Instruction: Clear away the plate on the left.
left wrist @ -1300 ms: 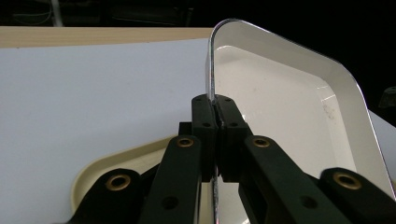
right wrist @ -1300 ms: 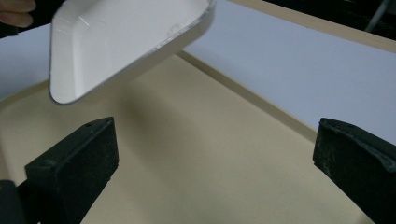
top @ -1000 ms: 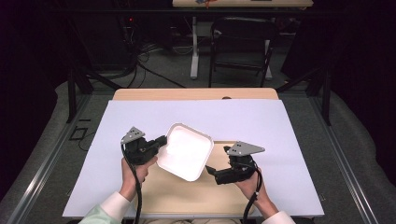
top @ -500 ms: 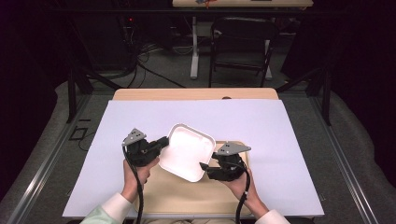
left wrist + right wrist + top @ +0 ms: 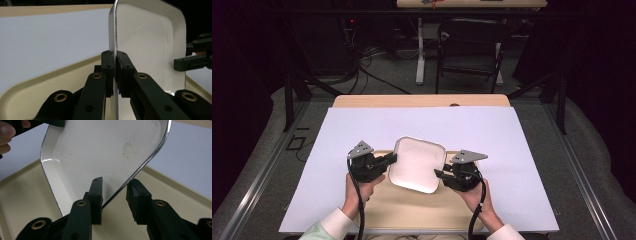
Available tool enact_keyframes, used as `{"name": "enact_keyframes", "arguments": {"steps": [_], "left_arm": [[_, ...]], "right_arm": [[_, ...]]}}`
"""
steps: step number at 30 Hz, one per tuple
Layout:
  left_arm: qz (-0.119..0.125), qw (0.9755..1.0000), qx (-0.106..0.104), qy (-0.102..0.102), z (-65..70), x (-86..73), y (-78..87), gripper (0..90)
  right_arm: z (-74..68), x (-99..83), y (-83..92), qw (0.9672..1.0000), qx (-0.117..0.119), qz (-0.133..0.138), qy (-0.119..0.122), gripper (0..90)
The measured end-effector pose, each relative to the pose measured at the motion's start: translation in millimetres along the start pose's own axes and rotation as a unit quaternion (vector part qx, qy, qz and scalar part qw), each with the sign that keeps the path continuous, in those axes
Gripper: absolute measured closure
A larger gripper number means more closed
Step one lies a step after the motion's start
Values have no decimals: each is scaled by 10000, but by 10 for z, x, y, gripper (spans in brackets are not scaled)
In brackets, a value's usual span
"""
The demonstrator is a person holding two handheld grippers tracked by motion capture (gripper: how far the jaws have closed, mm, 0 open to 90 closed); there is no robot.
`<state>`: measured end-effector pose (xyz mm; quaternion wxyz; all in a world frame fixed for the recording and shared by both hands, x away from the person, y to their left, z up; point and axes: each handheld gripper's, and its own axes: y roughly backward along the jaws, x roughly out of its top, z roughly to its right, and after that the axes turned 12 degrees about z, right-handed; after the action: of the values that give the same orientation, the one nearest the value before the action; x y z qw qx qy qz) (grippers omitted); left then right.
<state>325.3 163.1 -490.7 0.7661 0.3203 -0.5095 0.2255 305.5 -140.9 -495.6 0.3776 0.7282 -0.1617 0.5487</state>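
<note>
High view: I see the white square plate (image 5: 417,163) held tilted above the beige tray (image 5: 422,210) at the near edge of the desk (image 5: 532,150), between the left gripper (image 5: 391,159) and right gripper (image 5: 437,173).

Left gripper view: my jaws are clamped on the plate's rim (image 5: 113,37).

Right gripper view: jaws have just been closing; the rim (image 5: 140,170) sits between them, one pad touching, the other apart.

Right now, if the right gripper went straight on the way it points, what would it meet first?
The white tray: its rim already lies between the right gripper's jaws, which have just been closing. Beyond it, probably the left gripper.
</note>
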Motion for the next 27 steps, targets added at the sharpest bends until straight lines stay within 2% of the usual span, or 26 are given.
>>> {"name": "enact_keyframes", "arguments": {"steps": [8,10,11,20,24,27], "left_arm": [[-173,9997,-93,164,5,-27,16,851],[-230,9995,-93,187,1,-39,17,851],[-273,9992,-110,264,-2,-52,16,850],[-411,9985,-114,351,-4,-96,33,846],[-513,9975,-143,457,-16,-130,47,845],[-577,9975,-95,402,-6,-135,50,845]], "right_arm": [[5,3,47,10000,69,-35,-2,685],[9,2,46,9999,87,-84,-28,687],[18,1,40,9998,144,-156,-45,686],[38,-7,18,9992,205,-330,-100,701],[38,-16,7,9989,225,-398,-137,707],[39,-19,-3,9986,243,-452,-161,710]]}}
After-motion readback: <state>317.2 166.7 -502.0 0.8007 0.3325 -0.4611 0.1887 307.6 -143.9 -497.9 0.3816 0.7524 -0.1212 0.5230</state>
